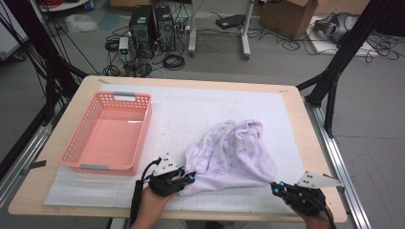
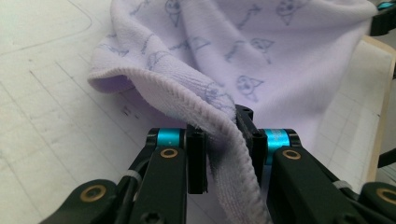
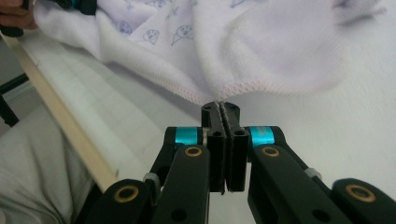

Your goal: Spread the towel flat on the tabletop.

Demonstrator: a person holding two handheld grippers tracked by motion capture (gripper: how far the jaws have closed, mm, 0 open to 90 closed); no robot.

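Left hand: enters from the near edge, wrapped around its gripper's body, forearm angled up and right.
Left gripper: low and near level, tips pointing right; in the left gripper view the jaws clamp a thick hemmed fold of the towel.
Right hand: at the near right corner, gripping from behind.
Right gripper: tips aimed left; in the right gripper view the jaws meet, pinching the towel's stitched edge.
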